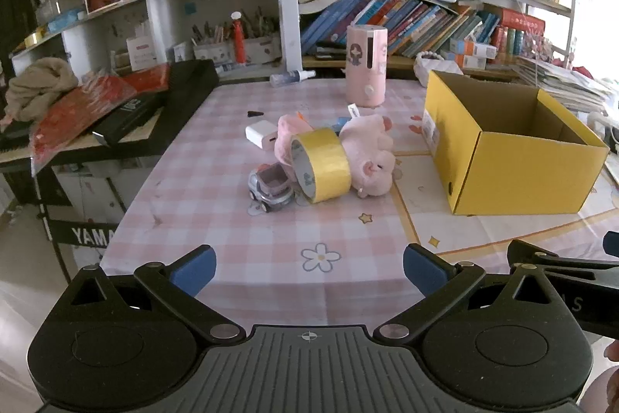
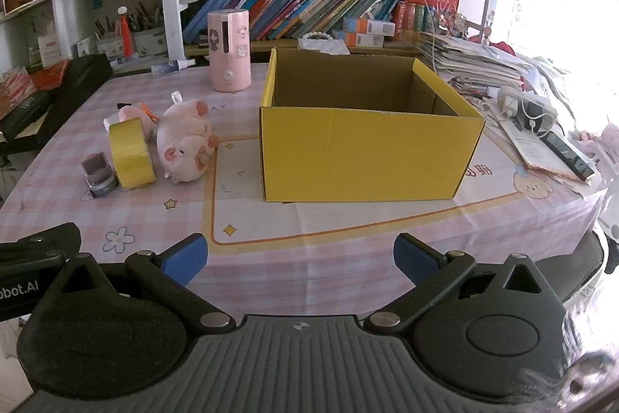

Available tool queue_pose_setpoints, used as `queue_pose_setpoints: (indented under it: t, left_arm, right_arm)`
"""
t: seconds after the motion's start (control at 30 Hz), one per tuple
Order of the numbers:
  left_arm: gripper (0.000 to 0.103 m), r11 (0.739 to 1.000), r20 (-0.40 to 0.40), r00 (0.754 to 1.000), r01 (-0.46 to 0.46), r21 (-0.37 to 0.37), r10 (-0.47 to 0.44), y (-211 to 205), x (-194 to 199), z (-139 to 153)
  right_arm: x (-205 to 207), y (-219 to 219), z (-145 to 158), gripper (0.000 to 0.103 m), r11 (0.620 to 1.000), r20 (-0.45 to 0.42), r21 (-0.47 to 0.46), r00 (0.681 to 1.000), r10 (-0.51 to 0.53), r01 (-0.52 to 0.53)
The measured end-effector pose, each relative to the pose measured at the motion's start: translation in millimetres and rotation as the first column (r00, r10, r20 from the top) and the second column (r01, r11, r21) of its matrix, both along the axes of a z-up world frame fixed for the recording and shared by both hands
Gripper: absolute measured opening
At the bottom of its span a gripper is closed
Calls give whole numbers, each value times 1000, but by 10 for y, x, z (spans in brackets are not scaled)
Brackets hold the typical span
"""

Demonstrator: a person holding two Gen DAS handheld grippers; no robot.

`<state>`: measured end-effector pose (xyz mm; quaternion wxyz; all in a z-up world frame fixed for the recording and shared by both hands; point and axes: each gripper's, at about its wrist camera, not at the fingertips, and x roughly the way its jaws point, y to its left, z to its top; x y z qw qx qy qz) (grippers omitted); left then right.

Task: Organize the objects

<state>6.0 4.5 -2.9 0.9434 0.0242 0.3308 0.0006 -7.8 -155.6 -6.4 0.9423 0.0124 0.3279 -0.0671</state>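
- Nothing packed yet: yellow box (image 2: 367, 153) empty on tabletop (image 2: 271, 231).
- Left beside box: tape roll (image 1: 323, 163), plush pig (image 1: 369, 151), toy car (image 1: 269, 188), white charger (image 1: 262, 135).
- Left claw (image 1: 309, 269), right claw (image 2: 301, 258): wide open, holding nothing.

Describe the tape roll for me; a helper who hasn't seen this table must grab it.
Start at the yellow box on the checked table; left of it lies a small pile of toys. The tape stands on edge there, between the pink plush pig and a small grey toy car. It alone is a shiny yellow ring.
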Motion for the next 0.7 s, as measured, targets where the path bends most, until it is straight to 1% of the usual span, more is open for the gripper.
queue_pose_setpoints:
  t: [0.47, 0.7]
  left_arm:
    - [103, 1000, 4, 1000, 10, 10, -10, -32, -9, -7]
    - [103, 1000, -17, 1000, 15, -9, -15, -33, 18, -21]
  right_arm:
    - [0, -23, -8, 103, 1000, 1, 3, 1000, -5, 5]
    - [3, -42, -14, 103, 1000, -7, 1, 1000, -9, 9]
